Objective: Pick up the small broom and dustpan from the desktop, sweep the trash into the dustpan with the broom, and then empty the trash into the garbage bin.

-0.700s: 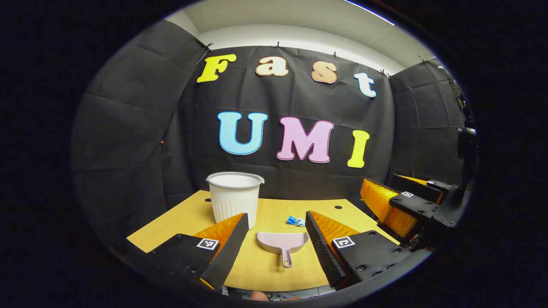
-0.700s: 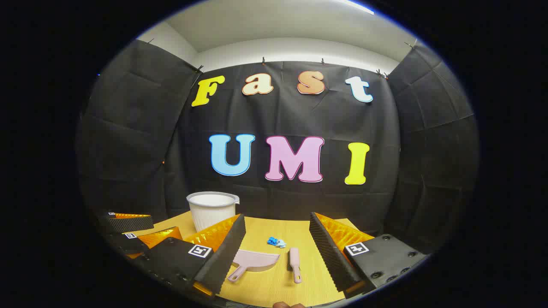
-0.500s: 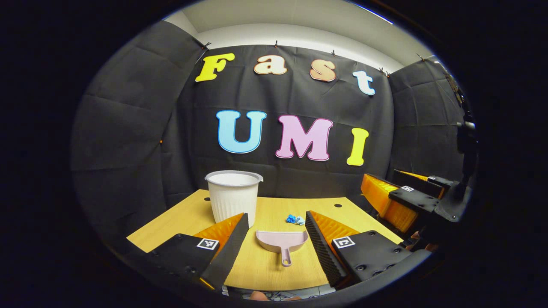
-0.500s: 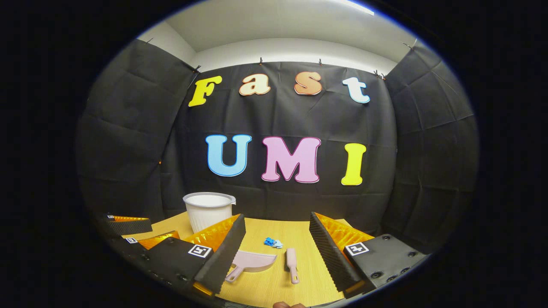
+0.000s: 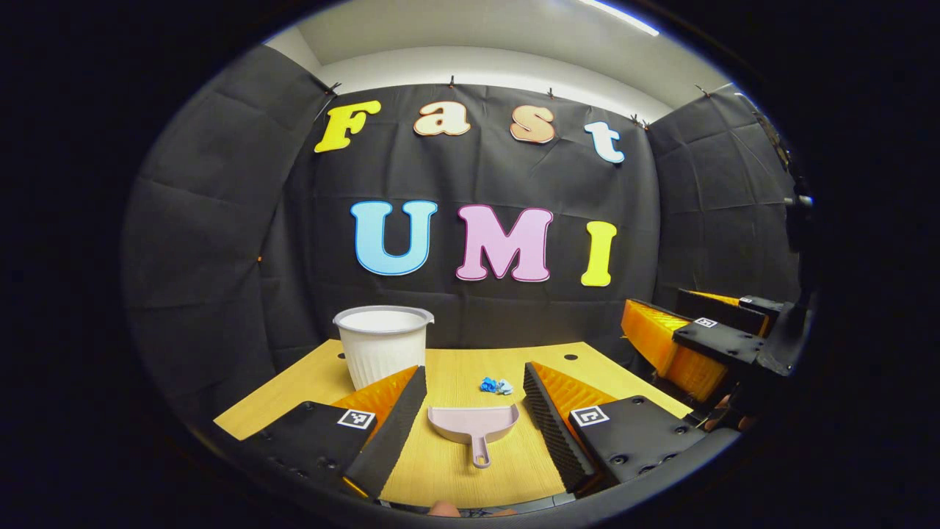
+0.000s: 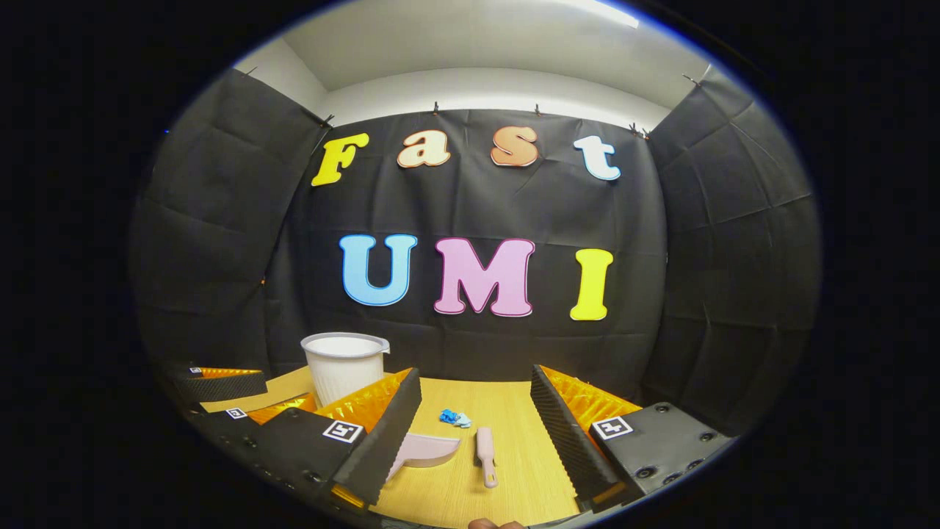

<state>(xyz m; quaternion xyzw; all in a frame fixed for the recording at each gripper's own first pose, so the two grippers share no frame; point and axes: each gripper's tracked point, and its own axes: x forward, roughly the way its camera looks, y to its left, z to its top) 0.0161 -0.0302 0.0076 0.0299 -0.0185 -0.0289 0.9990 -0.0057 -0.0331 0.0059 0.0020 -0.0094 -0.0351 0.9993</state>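
A pink dustpan (image 5: 474, 424) lies flat on the wooden desktop (image 5: 294, 386), handle toward me, framed between the fingers of my left gripper (image 5: 470, 378), which is open and empty. In the right gripper view the dustpan (image 6: 426, 450) is partly hidden behind a finger, and the small pink broom (image 6: 485, 454) lies just right of it. My right gripper (image 6: 474, 382) is open and held above the desk, lined up with the broom. Blue crumpled trash (image 5: 496, 385) (image 6: 455, 418) sits beyond both tools. A white ribbed bin (image 5: 382, 345) (image 6: 343, 364) stands at the back left.
The right gripper (image 5: 698, 345) hangs at the right edge of the left gripper view, and the left gripper (image 6: 242, 400) at the lower left of the right gripper view. Black cloth walls close in the desk on three sides. A fingertip (image 6: 488, 524) peeks at the bottom edge.
Both views have drifted a little to the right, so the bin, dustpan, broom and trash have slid leftward. Nothing on the desk has moved and both grippers stay open.
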